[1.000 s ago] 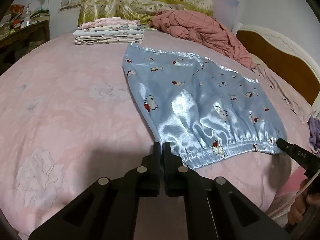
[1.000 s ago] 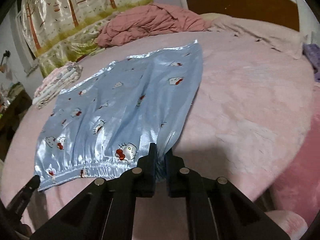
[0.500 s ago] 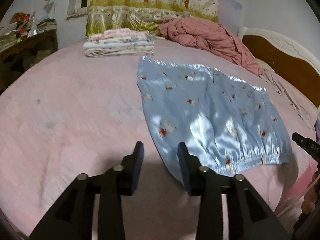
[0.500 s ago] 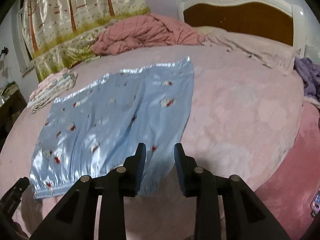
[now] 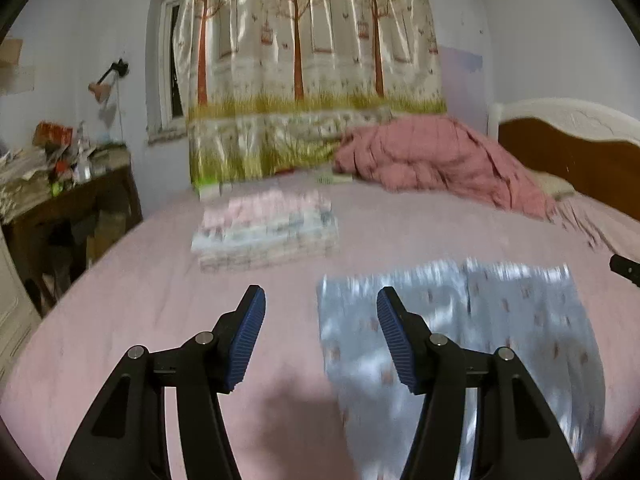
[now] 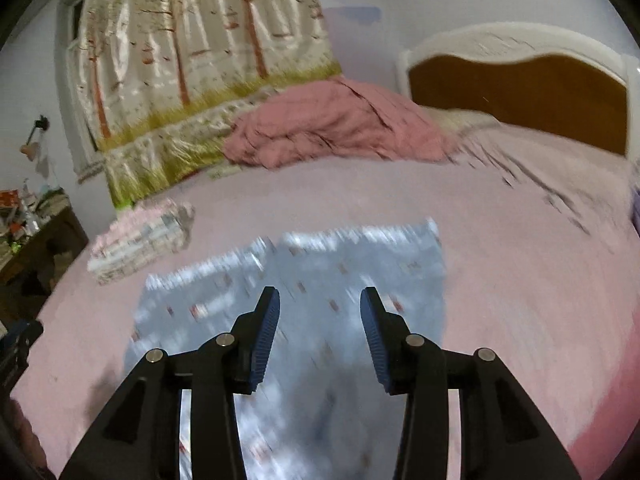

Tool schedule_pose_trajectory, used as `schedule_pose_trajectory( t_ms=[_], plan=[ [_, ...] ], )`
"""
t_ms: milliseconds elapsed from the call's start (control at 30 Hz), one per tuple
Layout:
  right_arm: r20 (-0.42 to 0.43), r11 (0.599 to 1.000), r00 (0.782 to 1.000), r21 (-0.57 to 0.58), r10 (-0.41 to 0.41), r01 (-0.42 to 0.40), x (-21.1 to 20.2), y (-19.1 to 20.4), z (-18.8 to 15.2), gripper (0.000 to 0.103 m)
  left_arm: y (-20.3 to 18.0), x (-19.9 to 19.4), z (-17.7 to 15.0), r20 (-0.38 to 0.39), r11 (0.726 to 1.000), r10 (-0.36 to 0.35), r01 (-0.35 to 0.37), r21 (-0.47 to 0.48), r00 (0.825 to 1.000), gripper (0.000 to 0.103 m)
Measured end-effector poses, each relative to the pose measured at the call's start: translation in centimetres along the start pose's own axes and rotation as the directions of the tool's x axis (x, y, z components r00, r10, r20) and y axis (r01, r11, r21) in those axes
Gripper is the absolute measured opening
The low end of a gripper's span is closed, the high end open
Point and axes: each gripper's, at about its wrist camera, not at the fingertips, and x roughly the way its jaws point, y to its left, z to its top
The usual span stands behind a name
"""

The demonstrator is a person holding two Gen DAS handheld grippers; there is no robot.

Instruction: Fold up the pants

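Observation:
The light blue satin pants [image 5: 492,328] with small red-and-white prints lie flat on the pink bed, blurred by motion. They also show in the right wrist view [image 6: 320,292]. My left gripper [image 5: 320,300] is open and empty, raised above the bed beside the pants' left edge. My right gripper [image 6: 318,300] is open and empty, raised above the middle of the pants. The tip of the right gripper shows at the right edge of the left wrist view [image 5: 626,268].
A stack of folded clothes [image 5: 266,232] sits on the bed [image 5: 120,300] beyond the pants. A bunched pink quilt [image 5: 432,160] lies at the back by the curtain. The headboard [image 6: 520,92] is at the right, a cluttered wooden desk [image 5: 68,200] at the left.
Both grippers let go of the pants' waistband, opened wide and lifted, tilting up toward the far side of the bed. The pants stay flat on the bed.

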Motion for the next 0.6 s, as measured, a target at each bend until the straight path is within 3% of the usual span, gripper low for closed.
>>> schedule_pose_trajectory(
  t_ms=[133, 333, 467, 600],
  plan=[
    [0.047, 0.997, 0.998, -0.059, 0.043, -0.04, 3.2, 4.2, 5.4, 0.043, -0.6, 4.5, 4.2, 0.016, 1.0, -0.028, 0.028, -0.013, 0.999, 0.057],
    [0.037, 0.983, 0.986, -0.092, 0.161, -0.157, 9.9, 9.7, 10.9, 0.043, 0.3, 11.6, 6.4, 0.014, 0.991, -0.051, 0.053, -0.121, 0.999, 0.057],
    [0.033, 0.978, 0.985, -0.127, 0.168, -0.163, 15.0, 12.3, 12.3, 0.043, 1.4, 16.4, 6.3, -0.013, 0.988, -0.029, 0.027, -0.152, 0.999, 0.057],
    [0.016, 0.987, 0.993, -0.106, 0.12, -0.118, 21.4, 13.4, 12.8, 0.043, 2.5, 20.6, 3.3, -0.064, 0.981, -0.072, 0.059, -0.187, 0.995, 0.057]
  ],
)
